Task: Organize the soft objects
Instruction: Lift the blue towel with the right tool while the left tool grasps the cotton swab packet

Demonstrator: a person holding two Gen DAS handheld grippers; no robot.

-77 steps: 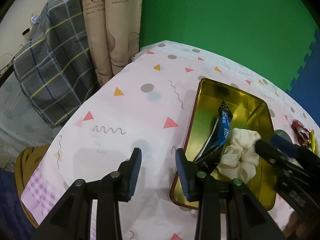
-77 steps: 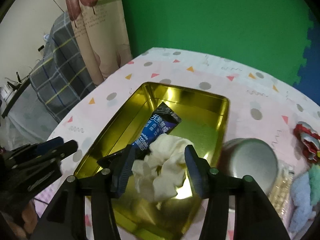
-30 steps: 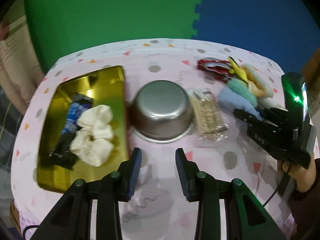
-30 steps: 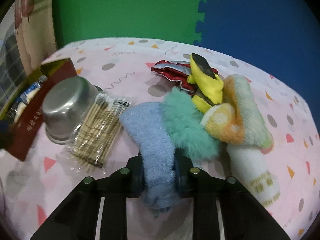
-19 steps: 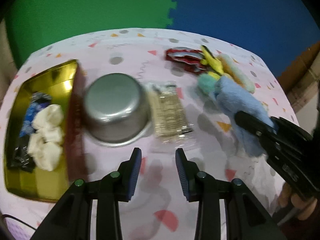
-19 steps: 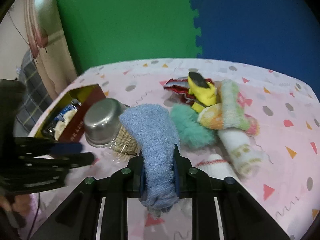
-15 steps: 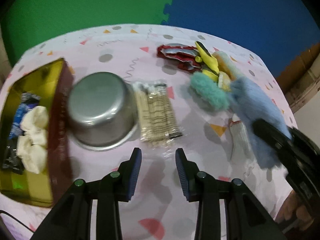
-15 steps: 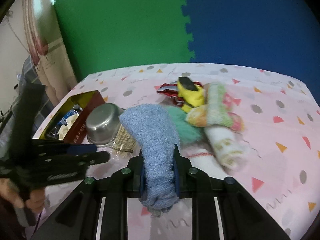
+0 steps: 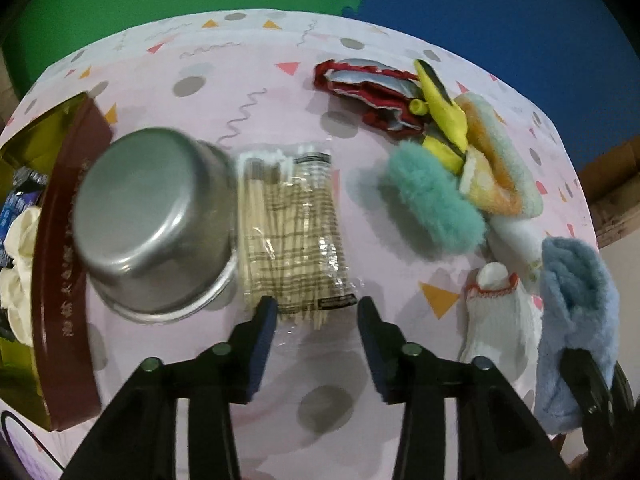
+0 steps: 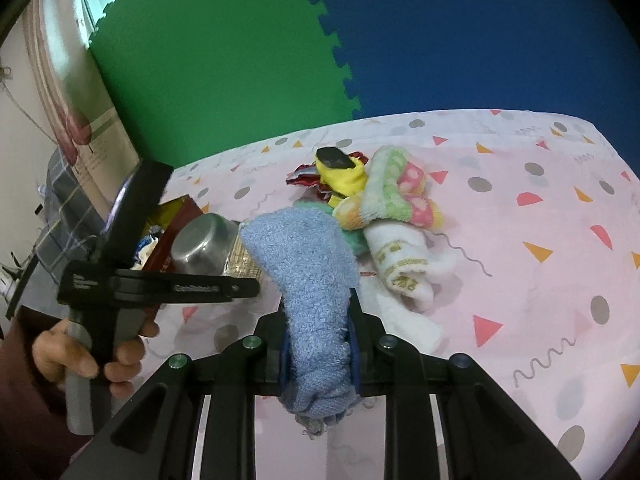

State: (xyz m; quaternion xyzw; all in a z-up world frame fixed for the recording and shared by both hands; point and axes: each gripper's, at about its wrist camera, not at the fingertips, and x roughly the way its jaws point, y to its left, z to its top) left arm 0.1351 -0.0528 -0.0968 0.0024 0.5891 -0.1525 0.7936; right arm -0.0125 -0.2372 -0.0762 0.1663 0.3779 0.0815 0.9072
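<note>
Soft blue sock point(image 10: 308, 280) hangs clenched in the jaws of the right gripper point(image 10: 318, 344), lifted clear of the tabletop point(image 10: 520, 280), its toe drooping below the pads and its fluffy leg standing up above them. Seen from the left wrist, the same sock sits at the right edge of the view, with a white sock with red trim point(image 9: 496, 316) lying flat just beside it.

Over to the left, a hand point(image 10: 84, 356) grips the handle of the left gripper point(image 9: 316, 320). Its jaws have just been opening and now stand released, nothing pressed between them, hovering right over the near end of a clear packet of cotton swabs point(image 9: 292, 236). An upturned steel bowl point(image 9: 156, 220) touches the packet's left side, and beyond the bowl a gold tin with dark red walls point(image 9: 56, 280) holds a cream scrunchie point(image 9: 16, 248) and a blue sachet point(image 9: 12, 200).

Farther back on the pink patterned cloth lies the rest of the pile: a teal fluffy sock point(image 9: 436, 204), a rolled white towel point(image 10: 404, 268), an orange and green striped sock point(image 9: 500, 168), a yellow sock point(image 9: 444, 116) and, farthest, a red and silver piece of fabric point(image 9: 364, 88). Green and blue foam mats point(image 10: 480, 40) line the wall behind.
</note>
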